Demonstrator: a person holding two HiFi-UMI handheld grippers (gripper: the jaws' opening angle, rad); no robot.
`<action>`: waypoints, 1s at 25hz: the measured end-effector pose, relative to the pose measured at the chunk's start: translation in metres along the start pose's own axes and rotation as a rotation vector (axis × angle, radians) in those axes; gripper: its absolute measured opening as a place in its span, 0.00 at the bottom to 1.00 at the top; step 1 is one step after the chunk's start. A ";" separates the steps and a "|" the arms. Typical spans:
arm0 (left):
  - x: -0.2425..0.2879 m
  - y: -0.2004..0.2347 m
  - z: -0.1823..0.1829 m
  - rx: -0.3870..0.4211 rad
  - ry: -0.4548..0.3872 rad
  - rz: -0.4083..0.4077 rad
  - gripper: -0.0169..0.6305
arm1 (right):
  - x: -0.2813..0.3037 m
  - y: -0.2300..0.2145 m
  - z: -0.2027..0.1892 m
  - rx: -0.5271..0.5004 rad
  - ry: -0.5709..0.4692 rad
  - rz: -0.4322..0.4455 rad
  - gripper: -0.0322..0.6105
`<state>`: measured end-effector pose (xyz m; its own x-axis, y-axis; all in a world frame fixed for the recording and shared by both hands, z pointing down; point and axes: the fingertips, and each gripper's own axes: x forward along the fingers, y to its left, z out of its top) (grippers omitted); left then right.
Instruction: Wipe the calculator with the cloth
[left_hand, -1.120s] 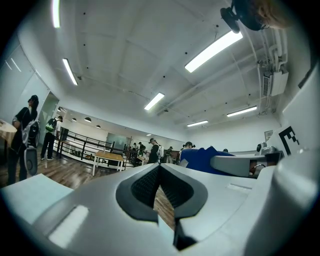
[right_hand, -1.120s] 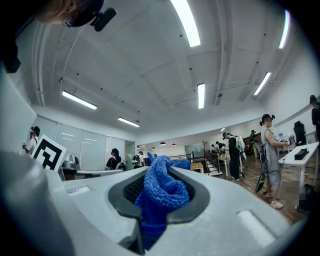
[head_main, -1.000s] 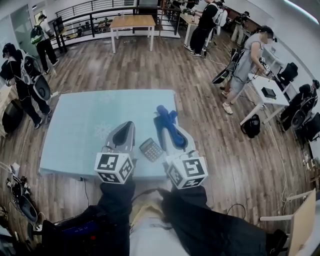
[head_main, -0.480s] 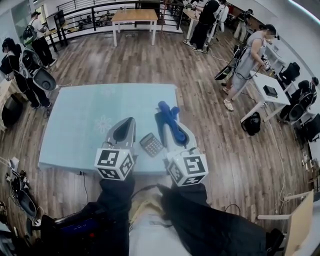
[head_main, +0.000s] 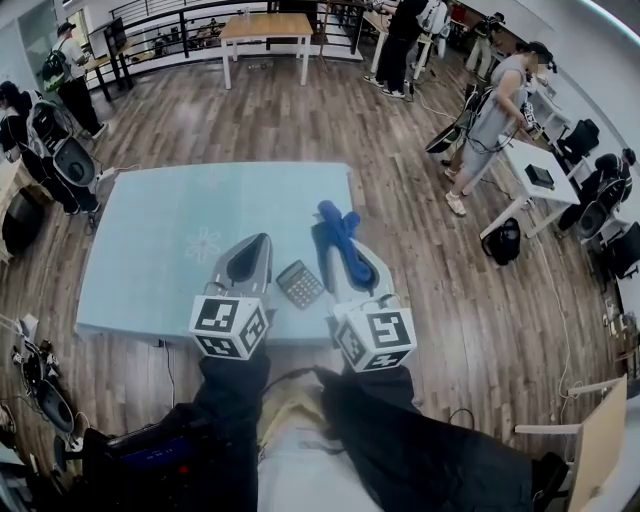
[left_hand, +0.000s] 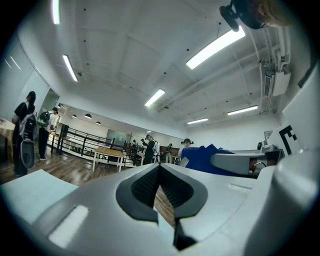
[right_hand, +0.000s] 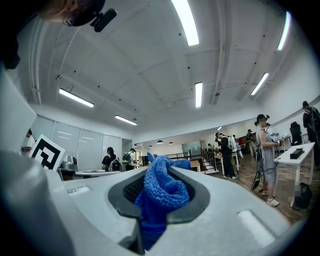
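Barely moved: right gripper (head_main: 337, 236) clamps cloth (right_hand: 164, 195), left gripper (left_hand: 160, 172) closed, empty, flanking calculator (head_main: 300, 284) on worktop (head_main: 160, 250); wiping not started.

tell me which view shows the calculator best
The head view: the calculator lies in full sight on the table, between the left gripper and the right gripper. Both gripper views look up and out into the room and show none of it.

Left tool (head_main: 260, 242), right tool (head_main: 330, 240): grey-white wedge shells, dark ribbed pads (left_hand: 145, 187) inside. White cube with black square markers on each (head_main: 228, 332) (head_main: 374, 340). Black long sleeves (head_main: 232, 400). Pale clothing (head_main: 292, 465) at lap.
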<state>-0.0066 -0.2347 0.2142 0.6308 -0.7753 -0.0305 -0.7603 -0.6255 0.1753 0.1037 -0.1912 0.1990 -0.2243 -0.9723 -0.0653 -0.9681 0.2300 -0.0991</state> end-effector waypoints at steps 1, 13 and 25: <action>0.000 0.000 0.000 0.001 0.001 0.000 0.03 | 0.000 0.000 0.000 0.003 0.000 -0.001 0.15; -0.003 -0.003 -0.003 0.002 0.008 0.003 0.03 | -0.003 0.002 -0.003 0.007 0.003 0.000 0.15; -0.002 -0.003 -0.009 -0.009 0.027 0.001 0.03 | -0.005 0.002 -0.005 0.008 0.012 0.000 0.15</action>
<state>-0.0042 -0.2310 0.2223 0.6343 -0.7731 -0.0042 -0.7594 -0.6240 0.1841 0.1025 -0.1860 0.2037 -0.2252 -0.9729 -0.0531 -0.9673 0.2298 -0.1073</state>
